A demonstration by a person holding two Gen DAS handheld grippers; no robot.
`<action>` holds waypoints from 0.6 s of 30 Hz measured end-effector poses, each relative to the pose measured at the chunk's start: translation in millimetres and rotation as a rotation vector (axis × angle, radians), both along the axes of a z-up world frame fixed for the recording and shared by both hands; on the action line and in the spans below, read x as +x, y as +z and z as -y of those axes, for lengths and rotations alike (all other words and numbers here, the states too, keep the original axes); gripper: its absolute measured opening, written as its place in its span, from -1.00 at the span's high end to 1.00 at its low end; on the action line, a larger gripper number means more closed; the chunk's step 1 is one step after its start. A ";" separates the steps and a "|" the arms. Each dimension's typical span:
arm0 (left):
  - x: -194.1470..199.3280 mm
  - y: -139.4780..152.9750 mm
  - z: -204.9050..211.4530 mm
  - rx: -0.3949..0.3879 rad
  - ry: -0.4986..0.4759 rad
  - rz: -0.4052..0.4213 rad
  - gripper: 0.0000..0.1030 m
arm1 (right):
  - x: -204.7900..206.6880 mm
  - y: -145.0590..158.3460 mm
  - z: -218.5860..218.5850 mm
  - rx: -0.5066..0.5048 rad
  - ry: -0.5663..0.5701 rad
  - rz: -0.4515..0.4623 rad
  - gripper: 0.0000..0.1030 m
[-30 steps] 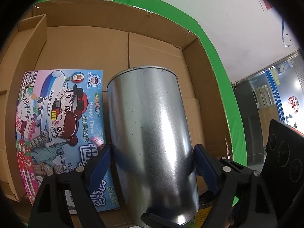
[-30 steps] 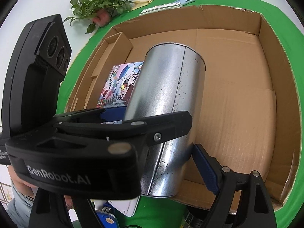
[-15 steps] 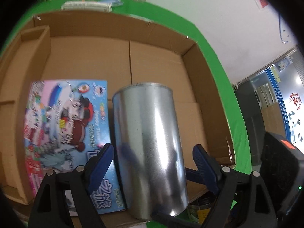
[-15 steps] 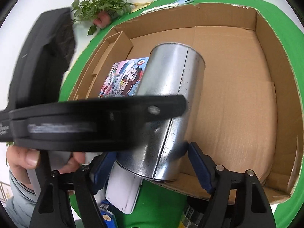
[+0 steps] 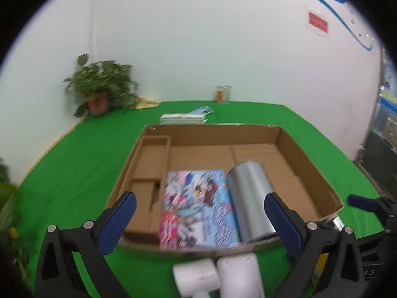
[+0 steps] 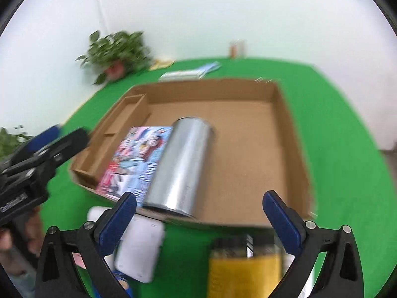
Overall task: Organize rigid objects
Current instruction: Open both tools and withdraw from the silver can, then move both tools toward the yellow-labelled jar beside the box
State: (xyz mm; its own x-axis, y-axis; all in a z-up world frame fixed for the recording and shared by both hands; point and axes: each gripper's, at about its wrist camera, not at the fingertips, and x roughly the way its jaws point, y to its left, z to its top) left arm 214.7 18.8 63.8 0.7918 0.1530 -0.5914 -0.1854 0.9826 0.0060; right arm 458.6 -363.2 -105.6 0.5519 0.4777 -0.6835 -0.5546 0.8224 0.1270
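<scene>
The shallow brown cardboard box (image 5: 307,164) on the green table (image 5: 74,164) is the landmark. Inside it, at its near edge, the shiny metal cylinder can (image 5: 250,198) lies on its side, touching the colourful cartoon picture book (image 5: 196,208) that lies flat on its left.

So two things are put away, I judge. Outside the box, just in front of its near wall, white plastic items (image 5: 218,275) and a yellow package (image 6: 243,268) wait (what they are exactly is too blurred to tell).

The fingers of the left gripper (image 5: 198,223) and the right gripper (image 6: 198,221) are opening wide, with nothing between them.

Behind the box stand a potted green plant (image 5: 99,87), some flat booklets (image 5: 186,117) and a white wall.
</scene>
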 end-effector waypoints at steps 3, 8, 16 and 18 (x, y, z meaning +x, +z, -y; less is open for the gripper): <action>-19.3 -10.6 0.3 -0.007 0.054 -0.033 -0.99 | -39.6 0.6 8.4 -0.027 -0.038 0.108 -0.99; -48.9 -13.7 11.5 0.011 0.048 -0.019 -0.29 | -85.3 4.8 17.4 -0.042 -0.019 0.176 0.29; -63.4 -17.4 35.3 -0.026 -0.044 -0.102 -0.50 | -101.7 3.5 56.6 0.023 -0.094 0.177 -0.87; -65.5 -20.0 37.7 -0.049 -0.036 -0.098 -0.98 | -102.0 6.7 60.6 0.018 -0.090 0.181 -0.87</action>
